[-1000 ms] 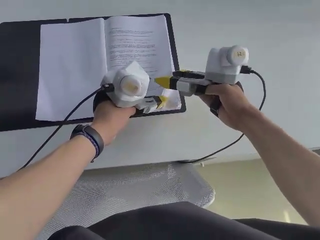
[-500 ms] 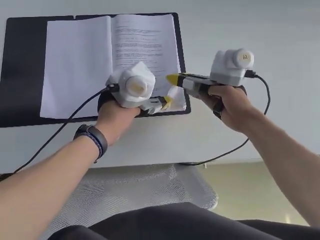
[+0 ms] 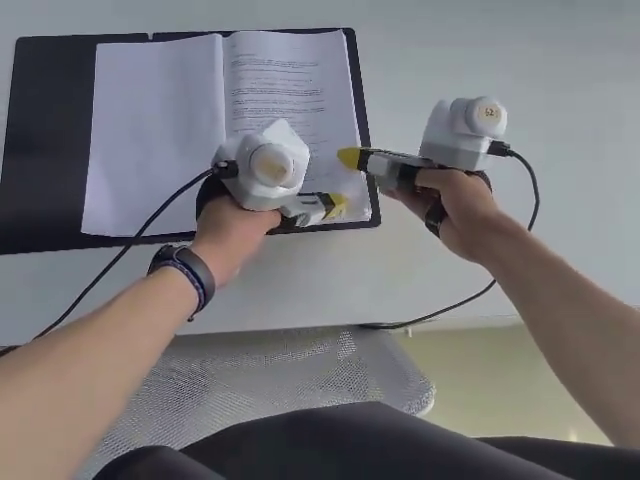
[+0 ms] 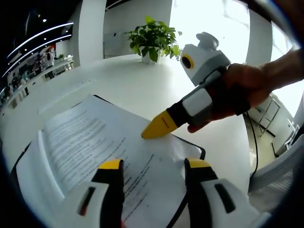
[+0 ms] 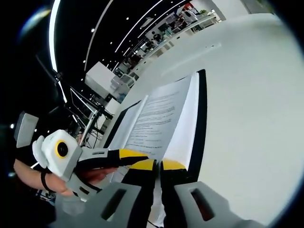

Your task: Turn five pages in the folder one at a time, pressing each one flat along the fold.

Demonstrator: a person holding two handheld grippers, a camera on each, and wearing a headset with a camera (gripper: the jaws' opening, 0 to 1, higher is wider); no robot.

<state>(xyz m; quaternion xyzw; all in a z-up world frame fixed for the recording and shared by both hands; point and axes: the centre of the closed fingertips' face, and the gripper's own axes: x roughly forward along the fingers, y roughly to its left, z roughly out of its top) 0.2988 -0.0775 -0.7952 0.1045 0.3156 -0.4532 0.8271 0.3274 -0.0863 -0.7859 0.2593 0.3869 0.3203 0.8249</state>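
The folder (image 3: 45, 130) is lying open by the bench's (image 3: 500, 60) near edge. The left hand-held gripper (image 4: 153, 164) is gaping over the page's (image 3: 290, 90) near corner; the right hand-held gripper (image 3: 349, 157) is clenched, seemingly empty. A deep pinch is risking grabbing more than one page.

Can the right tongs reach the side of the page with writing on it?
Probably yes: the right tongs hang over the printed page near its right edge, nothing between. The left tongs sit lower, by the bottom corner.
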